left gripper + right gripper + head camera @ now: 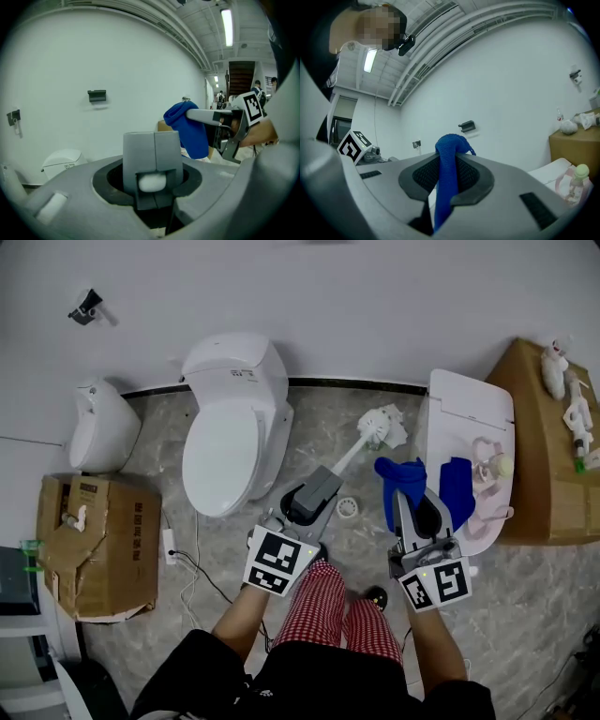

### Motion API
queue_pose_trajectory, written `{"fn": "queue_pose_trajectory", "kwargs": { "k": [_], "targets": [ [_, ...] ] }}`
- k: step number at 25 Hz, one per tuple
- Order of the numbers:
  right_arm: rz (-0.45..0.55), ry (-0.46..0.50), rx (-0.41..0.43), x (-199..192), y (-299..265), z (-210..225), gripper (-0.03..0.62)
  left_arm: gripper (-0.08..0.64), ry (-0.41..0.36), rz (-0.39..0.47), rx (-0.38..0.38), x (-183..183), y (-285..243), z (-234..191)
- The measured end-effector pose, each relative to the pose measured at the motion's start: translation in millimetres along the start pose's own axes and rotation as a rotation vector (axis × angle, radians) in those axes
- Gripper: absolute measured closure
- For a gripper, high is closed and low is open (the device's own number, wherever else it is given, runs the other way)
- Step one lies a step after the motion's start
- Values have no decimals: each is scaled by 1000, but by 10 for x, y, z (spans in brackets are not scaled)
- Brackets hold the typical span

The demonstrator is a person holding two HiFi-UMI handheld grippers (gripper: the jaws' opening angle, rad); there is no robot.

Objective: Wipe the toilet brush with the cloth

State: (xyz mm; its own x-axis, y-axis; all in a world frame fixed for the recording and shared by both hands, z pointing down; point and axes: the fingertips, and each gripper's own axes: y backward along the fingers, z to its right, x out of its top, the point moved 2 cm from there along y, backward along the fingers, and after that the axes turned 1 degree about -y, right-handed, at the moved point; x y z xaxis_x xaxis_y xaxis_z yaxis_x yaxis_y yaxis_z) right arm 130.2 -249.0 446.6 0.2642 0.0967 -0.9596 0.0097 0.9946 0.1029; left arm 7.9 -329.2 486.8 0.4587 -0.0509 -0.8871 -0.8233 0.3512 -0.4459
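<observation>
Checked trousers [323, 615] nearest; left hand-held gripper [314, 495] clamped on toilet brush [380, 423] handle; right hand-held gripper [409, 507] pinching blue cloth [401, 474]; grey stone floor [234, 554], white wall [375, 306], toilet [230, 418] beyond.

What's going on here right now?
A person works with two handheld grippers. The left gripper is shut on the toilet brush at its grey handle, with the brush head pointing toward the wall. The right gripper is clamped on a blue cloth, held beside the brush without touching it. Wiping hasn't started yet.
</observation>
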Motion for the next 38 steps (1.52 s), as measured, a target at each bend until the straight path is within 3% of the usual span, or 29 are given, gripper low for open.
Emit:
{"fn": "queue_pose_trajectory", "kwargs": {
  "k": [24, 38],
  "targets": [
    [150, 22, 28, 907, -7, -128, 526, 385, -52, 224, 4, 1087, 495, 84],
    [239, 39, 86, 1400, 101, -350, 526, 385, -67, 306, -4, 1524, 808, 256]
  ]
}}
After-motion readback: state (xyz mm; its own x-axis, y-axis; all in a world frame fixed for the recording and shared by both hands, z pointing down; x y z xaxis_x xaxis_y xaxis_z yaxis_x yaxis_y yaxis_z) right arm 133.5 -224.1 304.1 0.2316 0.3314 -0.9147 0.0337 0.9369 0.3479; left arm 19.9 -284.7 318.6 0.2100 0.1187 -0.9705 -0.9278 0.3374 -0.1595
